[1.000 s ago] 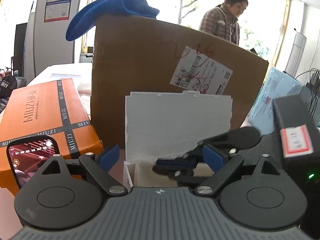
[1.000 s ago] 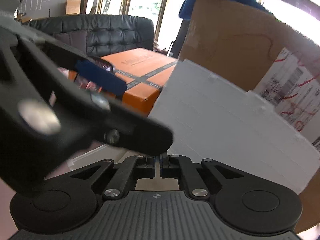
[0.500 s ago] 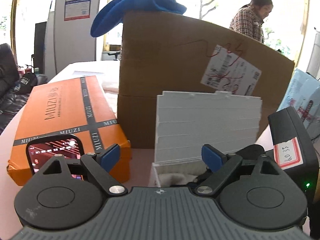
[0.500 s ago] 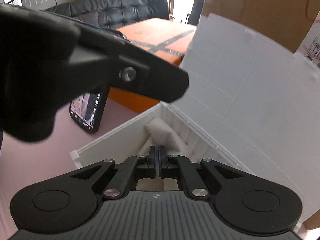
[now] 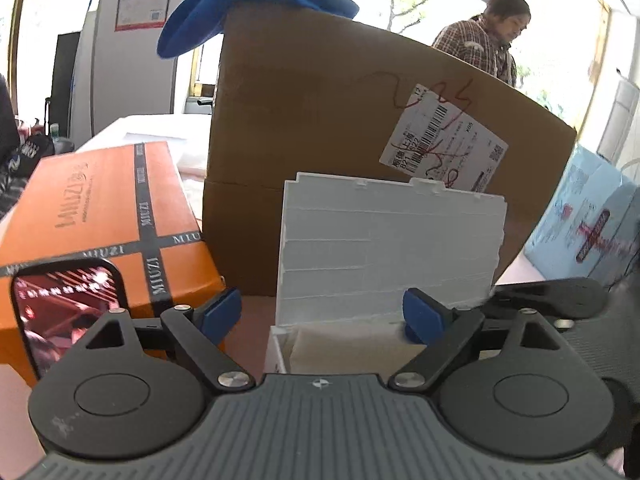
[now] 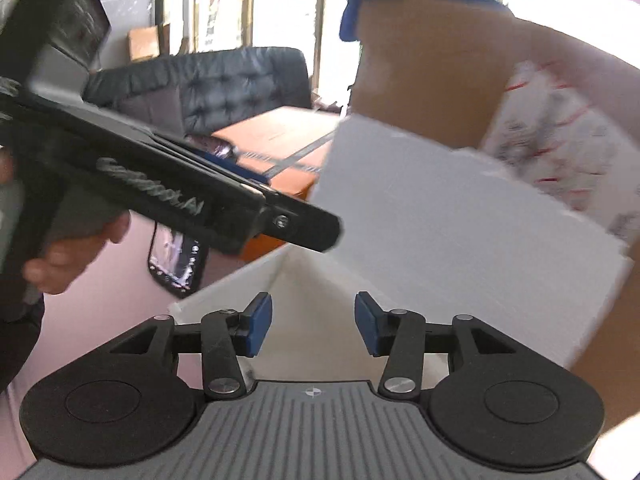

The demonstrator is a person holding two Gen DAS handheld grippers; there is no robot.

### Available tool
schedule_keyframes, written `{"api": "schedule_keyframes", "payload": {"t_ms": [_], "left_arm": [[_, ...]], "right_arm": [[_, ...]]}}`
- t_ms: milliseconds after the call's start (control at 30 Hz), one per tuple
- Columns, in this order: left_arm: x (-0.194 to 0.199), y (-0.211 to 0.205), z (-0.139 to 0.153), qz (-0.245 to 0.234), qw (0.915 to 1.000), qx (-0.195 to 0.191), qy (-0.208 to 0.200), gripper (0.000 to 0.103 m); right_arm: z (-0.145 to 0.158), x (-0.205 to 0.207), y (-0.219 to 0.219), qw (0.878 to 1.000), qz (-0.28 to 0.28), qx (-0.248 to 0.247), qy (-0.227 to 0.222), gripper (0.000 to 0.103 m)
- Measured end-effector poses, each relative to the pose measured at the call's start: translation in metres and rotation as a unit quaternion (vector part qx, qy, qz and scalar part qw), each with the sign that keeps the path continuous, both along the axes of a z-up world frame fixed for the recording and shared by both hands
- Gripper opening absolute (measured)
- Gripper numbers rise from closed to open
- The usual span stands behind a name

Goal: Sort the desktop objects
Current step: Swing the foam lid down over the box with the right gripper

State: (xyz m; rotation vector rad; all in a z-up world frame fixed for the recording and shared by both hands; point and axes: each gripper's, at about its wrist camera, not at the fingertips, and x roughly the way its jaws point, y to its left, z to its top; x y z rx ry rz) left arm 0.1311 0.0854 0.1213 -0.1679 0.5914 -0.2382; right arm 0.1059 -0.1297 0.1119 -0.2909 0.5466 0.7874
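right claw (image 6: 313, 323) has sprung half open since a second ago, empty, over the foam box (image 6: 304, 304). left claw (image 5: 321, 312) gapes wide, empty, box just ahead.

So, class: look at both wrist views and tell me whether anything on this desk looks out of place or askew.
A blue cloth is draped over the top corner of the tall cardboard box, hanging off its edge. The white foam box stands open, lid upright. Nothing looks spilled or damaged.

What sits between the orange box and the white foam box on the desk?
Only bare pink desk separates the orange box and white foam box, in the left wrist view.
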Motion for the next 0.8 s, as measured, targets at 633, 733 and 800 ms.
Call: {"api": "schedule_keyframes", "payload": {"t_ms": [633,733,800], "left_arm": [[0.035,-0.004,-0.034,0.021,0.9984,-0.048,-0.02,0.085],[0.038,-0.008,-0.034,-0.006,0.9989,-0.043,-0.016,0.081],[0.037,-0.013,-0.033,-0.024,0.9991,-0.028,-0.022,0.077]], "right_arm": [[-0.037,0.056,-0.104,0.964,-0.158,0.213,-0.007,0.043],[-0.04,0.061,-0.101,0.963,-0.15,0.223,-0.024,0.043],[-0.041,0.062,-0.103,0.962,-0.146,0.228,-0.033,0.041]]}}
